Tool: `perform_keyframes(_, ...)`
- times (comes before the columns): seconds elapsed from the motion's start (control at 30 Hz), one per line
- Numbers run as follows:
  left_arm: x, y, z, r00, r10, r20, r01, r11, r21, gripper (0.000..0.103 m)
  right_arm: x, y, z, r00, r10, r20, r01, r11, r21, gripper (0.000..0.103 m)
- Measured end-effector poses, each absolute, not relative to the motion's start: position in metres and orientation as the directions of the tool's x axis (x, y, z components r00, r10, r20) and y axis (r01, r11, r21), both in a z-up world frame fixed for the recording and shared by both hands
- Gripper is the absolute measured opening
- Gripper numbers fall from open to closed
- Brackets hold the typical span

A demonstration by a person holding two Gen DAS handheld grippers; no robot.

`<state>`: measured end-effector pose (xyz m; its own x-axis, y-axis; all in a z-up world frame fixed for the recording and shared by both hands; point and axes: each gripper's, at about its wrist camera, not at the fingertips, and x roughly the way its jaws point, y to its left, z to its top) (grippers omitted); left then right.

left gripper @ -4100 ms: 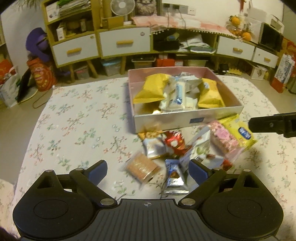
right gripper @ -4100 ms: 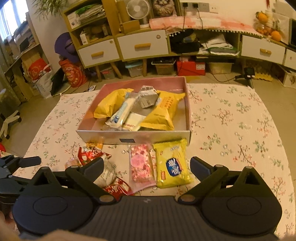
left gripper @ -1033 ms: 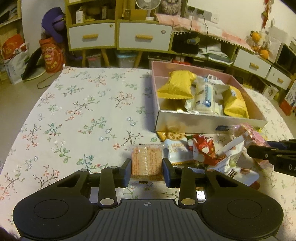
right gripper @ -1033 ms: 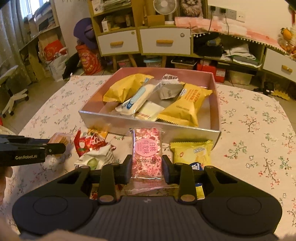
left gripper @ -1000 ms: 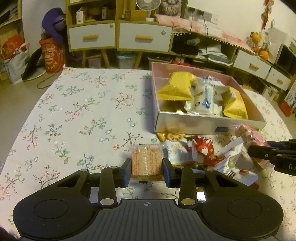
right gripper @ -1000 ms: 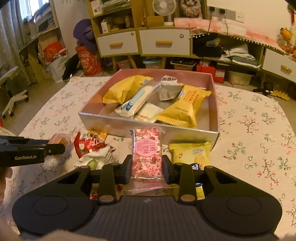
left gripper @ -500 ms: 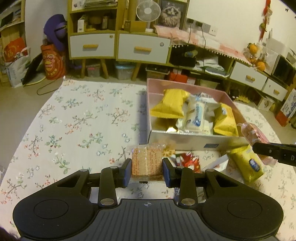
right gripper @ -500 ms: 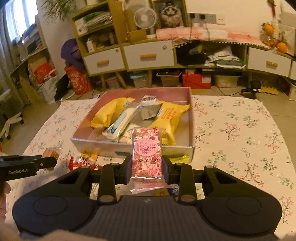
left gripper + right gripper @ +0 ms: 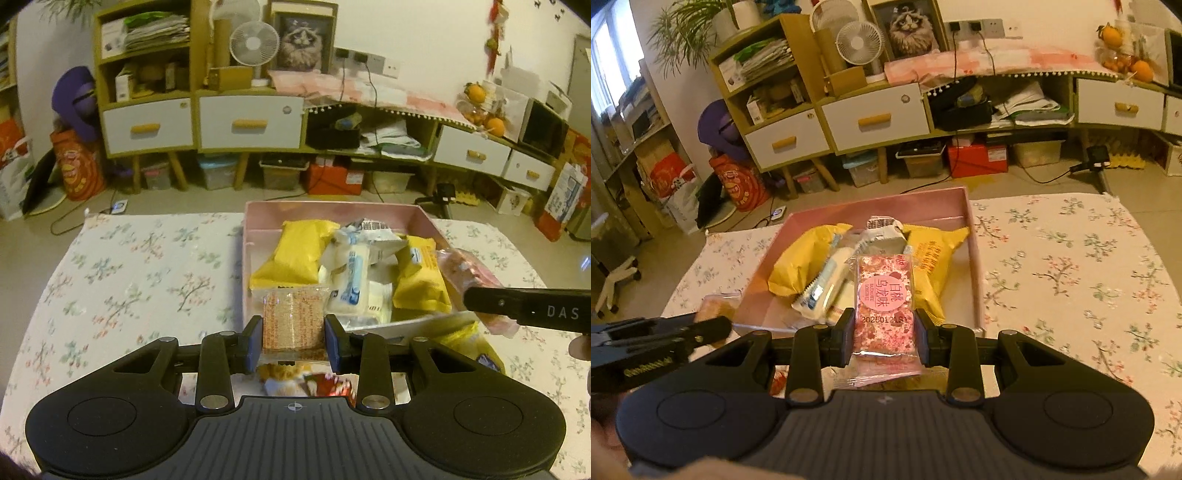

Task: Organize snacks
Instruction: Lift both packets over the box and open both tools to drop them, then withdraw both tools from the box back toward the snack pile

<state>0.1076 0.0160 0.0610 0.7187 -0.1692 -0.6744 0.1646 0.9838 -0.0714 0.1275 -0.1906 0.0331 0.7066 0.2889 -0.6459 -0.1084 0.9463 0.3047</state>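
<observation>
My left gripper (image 9: 293, 341) is shut on a clear-wrapped tan cracker packet (image 9: 293, 319), held above the front left edge of the pink box (image 9: 332, 208). My right gripper (image 9: 885, 338) is shut on a pink flowered snack packet (image 9: 884, 295), held over the box's front edge (image 9: 975, 258). The box holds yellow bags (image 9: 291, 254), a white bar with blue print (image 9: 352, 288) and a grey packet (image 9: 882, 230). The right gripper and its pink packet (image 9: 469, 273) show at the right of the left wrist view; the left gripper (image 9: 657, 339) shows at the left of the right wrist view.
Loose snacks lie on the flowered tablecloth (image 9: 129, 280) in front of the box: a yellow packet (image 9: 472, 347) and red and orange wrappers (image 9: 306, 380) under my left gripper. Cabinets with white drawers (image 9: 251, 125) and floor clutter stand beyond the table.
Both grippers have risen and moved forward with their packets, from over the loose pile to over the box's front edge. The loose snacks have not moved.
</observation>
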Motion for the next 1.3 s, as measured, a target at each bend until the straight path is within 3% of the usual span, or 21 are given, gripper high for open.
perform_keyframes(0.87,0.165,-0.005,0.030,0.660,-0.112,-0.743,0.176,0.984,0.008,0.032,0.165,-0.166,0.017,0.680,0.289,-0.674,-0.107,0.948,0.298,0.030)
perform_keyframes(1.1,0.164,-0.003,0.033,0.673,-0.128,-0.728,0.186,0.982,-0.001,0.035,0.163,-0.166,0.022,0.694,0.285,-0.662,-0.112,0.950,0.291,0.042)
perform_keyframes(1.2,0.160,-0.004,0.036,0.680,-0.134,-0.721,0.197,0.980,0.004,0.047,0.161,-0.167,0.024,0.696,0.283,-0.660,-0.110,0.950,0.292,0.047)
perform_keyframes(1.3,0.157,-0.006,0.038,0.682,-0.133,-0.719,0.201,0.979,0.009,0.049,0.159,-0.168,0.027,0.701,0.279,-0.656,-0.106,0.951,0.292,0.052)
